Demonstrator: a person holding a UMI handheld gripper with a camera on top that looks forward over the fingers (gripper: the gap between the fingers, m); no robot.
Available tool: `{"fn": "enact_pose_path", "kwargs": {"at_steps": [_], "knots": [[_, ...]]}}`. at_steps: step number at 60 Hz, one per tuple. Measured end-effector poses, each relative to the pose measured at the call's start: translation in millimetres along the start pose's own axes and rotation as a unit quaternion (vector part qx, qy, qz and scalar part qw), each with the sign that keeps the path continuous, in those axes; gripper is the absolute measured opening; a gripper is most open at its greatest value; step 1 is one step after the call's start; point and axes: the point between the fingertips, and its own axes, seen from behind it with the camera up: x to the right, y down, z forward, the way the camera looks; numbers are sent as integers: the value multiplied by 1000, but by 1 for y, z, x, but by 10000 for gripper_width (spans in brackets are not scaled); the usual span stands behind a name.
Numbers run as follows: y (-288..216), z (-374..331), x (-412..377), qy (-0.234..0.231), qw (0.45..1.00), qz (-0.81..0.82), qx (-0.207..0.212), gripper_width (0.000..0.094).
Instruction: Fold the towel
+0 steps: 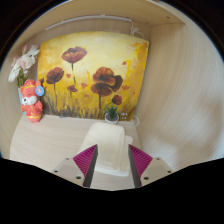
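Observation:
A white towel sits between my fingers and fills the gap from pad to pad. It bunches up just ahead of the fingertips, above the pale tabletop. My gripper is shut on the towel, with the magenta pads pressed against its two sides. The part of the towel below the fingers is hidden.
A painting of red poppies leans against the back wall. An orange and red figurine stands at the left, with a white plush toy above it. A small dark object pokes up just behind the towel. A pale wall closes the right side.

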Motion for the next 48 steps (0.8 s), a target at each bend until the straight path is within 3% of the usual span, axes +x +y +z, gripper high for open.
{"fn": "enact_pose_path", "kwargs": {"at_steps": [8,27,48], "knots": [[-42,-58,-29,-38,998,7,50,736],[-65,-188,-93,-62,989,47,125,743],[-3,-261,-142,-57,989,64,118,739]]}}
